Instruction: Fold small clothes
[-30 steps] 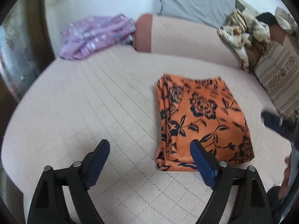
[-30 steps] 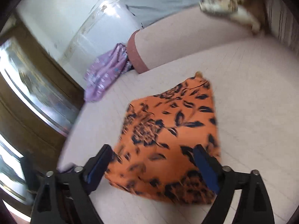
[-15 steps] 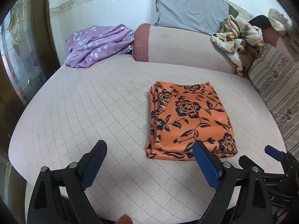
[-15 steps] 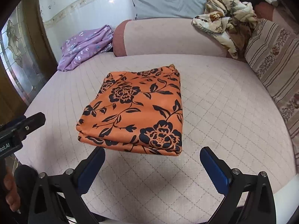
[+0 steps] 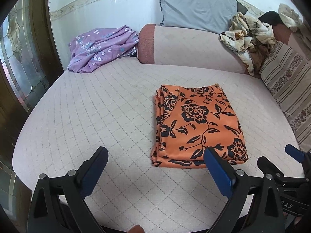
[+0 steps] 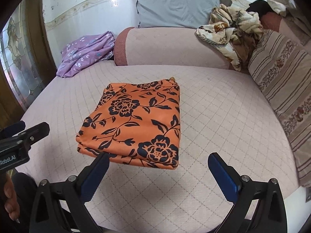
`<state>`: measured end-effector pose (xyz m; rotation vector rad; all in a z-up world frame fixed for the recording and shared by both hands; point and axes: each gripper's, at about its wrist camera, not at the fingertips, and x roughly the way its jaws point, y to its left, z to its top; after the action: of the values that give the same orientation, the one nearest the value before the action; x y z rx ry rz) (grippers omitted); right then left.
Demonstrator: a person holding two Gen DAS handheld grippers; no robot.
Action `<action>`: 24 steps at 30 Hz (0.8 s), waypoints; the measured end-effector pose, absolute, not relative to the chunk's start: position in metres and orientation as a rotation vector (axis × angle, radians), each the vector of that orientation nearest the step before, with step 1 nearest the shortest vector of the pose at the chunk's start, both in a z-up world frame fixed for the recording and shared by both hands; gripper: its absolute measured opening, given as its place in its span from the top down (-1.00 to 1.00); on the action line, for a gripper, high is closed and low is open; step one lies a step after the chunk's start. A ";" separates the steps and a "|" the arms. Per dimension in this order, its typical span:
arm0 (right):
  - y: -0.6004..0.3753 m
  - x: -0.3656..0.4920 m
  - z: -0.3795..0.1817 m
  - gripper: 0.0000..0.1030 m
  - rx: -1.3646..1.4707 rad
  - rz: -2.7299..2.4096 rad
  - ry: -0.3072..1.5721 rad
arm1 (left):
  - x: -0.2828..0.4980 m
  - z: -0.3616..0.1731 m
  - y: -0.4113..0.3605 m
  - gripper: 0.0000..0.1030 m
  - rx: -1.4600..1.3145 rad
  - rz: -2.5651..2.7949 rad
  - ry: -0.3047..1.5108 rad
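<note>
With the orange floral garment lying folded flat mid-bed, both the left gripper and right gripper hover wide and empty, so folding appears complete; next likely fetch the purple garment.

folded orange cloth on quilted bed, left hand-held gripper spread wide

The folded cloth lies on the quilted mattress, right of centre. Behind it runs a bolster, a pillow behind that, with a crumpled garment at the far left corner.
</note>
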<state>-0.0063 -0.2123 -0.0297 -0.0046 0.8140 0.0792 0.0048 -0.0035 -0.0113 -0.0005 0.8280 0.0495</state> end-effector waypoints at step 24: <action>-0.206 0.018 -0.036 -0.99 -0.061 0.070 0.826 | 0.031 -0.020 -0.006 -0.91 -0.005 0.036 0.820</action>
<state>0.0180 -0.2058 -0.0357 -0.0605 0.8261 0.0699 0.0314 -0.0057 -0.0195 -0.0048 0.8197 0.0357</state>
